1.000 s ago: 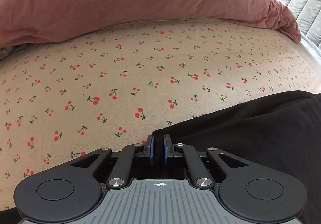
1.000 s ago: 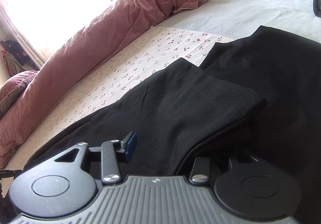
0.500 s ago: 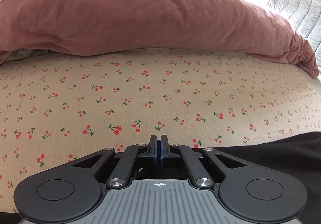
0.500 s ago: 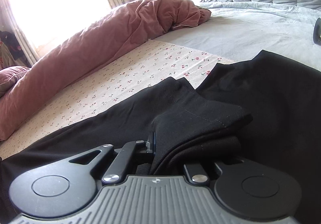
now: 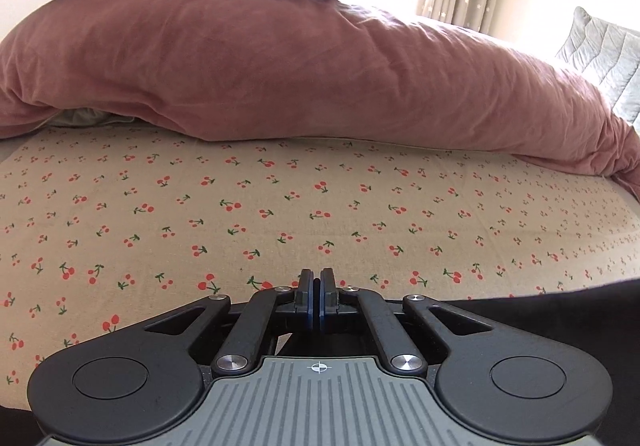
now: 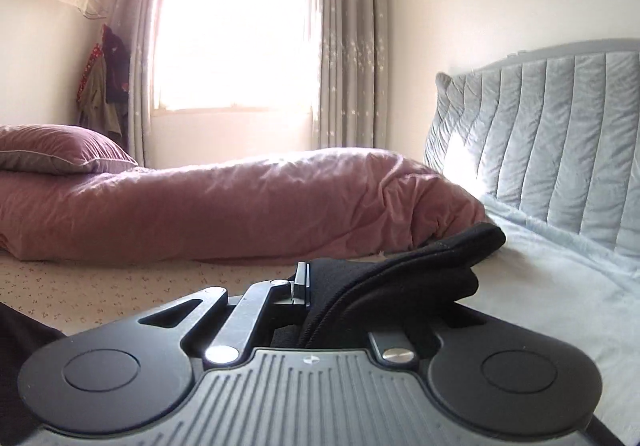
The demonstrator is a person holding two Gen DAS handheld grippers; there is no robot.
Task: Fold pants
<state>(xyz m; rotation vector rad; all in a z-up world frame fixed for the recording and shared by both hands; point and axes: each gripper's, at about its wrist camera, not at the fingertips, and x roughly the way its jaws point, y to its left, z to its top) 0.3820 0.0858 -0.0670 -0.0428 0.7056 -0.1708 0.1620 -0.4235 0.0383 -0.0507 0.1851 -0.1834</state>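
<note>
The right gripper (image 6: 310,288) pinched the black pants (image 6: 420,266); their fabric extended rightward. The left gripper (image 5: 319,296) jaws were pressed together, contents hidden.

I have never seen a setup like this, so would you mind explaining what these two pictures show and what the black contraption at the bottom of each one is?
A person holds a two-finger gripping tool in each hand, with a camera on each looking forward along its fingers. The black contraption is the tool itself.

One picture comes from the left tool: its jaws are shut, nothing visible between them. Ahead lies a cherry-print sheet on a bed, with black pants at the lower right and a pink duvet behind.

The other comes from the right tool, which is shut on a fold of the pants, lifted off the bed. Behind are the duvet, a window and a grey headboard.
</note>
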